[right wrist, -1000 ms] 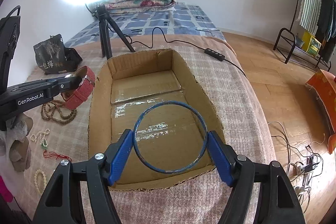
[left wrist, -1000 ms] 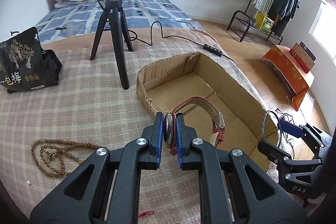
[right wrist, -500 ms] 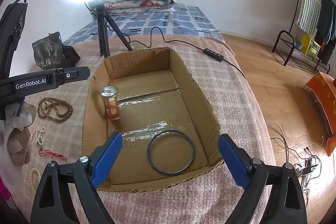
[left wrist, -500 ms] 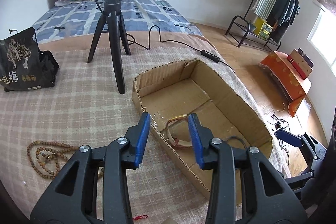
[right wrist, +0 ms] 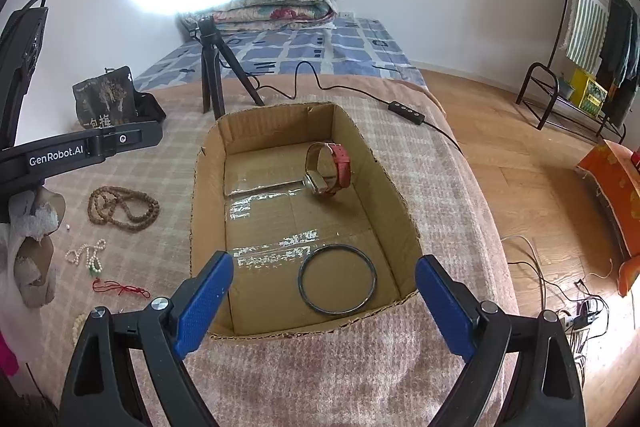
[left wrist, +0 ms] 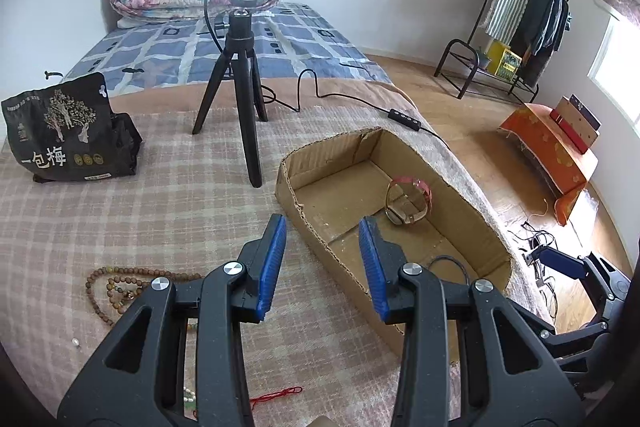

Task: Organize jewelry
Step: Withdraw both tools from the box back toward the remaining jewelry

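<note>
A cardboard box point(right wrist: 208, 195) lies on the checked bed cover; it also shows in the left wrist view point(left wrist: 320, 247). Inside it a red-strapped watch point(right wrist: 328, 169) stands at the far right, also seen in the left wrist view point(left wrist: 408, 201), and a dark bangle point(right wrist: 338, 279) lies flat near the front wall. My left gripper point(left wrist: 322, 267) is open and empty above the box's left wall. My right gripper point(right wrist: 322, 303) is open and empty over the box's near end. A brown bead necklace point(right wrist: 122, 209) lies left of the box, also seen in the left wrist view point(left wrist: 116, 291).
A ring light on a black tripod point(left wrist: 240, 99) stands behind the box, its cable point(right wrist: 404, 113) running right. A black snack bag point(left wrist: 66, 131) sits far left. White beads point(right wrist: 86, 255) and a red cord point(right wrist: 120, 287) lie on the cover. The bed edge is on the right.
Both grippers opened: the left dropped the red watch into the box and drew back; the right dropped the bangle. The watch moved to the box's far right.
</note>
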The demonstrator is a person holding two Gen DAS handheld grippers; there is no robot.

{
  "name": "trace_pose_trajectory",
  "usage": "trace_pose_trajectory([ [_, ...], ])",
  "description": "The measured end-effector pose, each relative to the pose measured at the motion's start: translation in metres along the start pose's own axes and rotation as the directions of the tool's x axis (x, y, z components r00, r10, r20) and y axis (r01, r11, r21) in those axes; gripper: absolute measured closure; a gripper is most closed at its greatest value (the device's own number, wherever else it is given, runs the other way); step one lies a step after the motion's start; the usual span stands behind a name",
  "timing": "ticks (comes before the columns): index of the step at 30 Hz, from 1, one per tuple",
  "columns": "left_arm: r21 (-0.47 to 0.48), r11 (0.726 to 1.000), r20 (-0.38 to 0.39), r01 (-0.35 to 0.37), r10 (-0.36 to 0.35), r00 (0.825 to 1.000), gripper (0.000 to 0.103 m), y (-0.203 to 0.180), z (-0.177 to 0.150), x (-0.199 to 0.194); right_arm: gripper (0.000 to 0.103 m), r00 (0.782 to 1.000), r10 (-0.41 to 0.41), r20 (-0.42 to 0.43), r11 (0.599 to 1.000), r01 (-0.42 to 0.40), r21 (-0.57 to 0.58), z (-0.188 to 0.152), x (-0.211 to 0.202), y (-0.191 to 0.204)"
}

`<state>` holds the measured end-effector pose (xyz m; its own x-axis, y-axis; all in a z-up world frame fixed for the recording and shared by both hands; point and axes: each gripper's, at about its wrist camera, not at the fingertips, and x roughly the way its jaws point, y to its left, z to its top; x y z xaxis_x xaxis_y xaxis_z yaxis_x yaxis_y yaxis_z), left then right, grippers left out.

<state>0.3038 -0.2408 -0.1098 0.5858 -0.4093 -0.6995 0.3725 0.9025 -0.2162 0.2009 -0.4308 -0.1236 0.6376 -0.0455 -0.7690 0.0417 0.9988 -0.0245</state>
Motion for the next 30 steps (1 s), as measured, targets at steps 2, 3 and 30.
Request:
trace_pose_trajectory([
  [2,0.003,1.0,0.007,-0.005,0.004,1.0,0.065,0.002,0.0,-0.008,0.009,1.0,0.002,0.006,1.0,-0.002,0.002,0.001,-0.006,0.002],
  [3,0.005,1.0,0.011,-0.008,0.008,1.0,0.065,0.004,0.0,-0.012,0.009,1.0,0.002,0.01,1.0,-0.002,0.001,0.001,-0.009,0.003],
  [30,-0.067,0.974,0.11,-0.215,0.221,0.969,0.065,0.15,-0.065,-0.169,0.009,0.993,0.113,0.044,0.991,-0.109,-0.081,-0.003,-0.069,0.08],
])
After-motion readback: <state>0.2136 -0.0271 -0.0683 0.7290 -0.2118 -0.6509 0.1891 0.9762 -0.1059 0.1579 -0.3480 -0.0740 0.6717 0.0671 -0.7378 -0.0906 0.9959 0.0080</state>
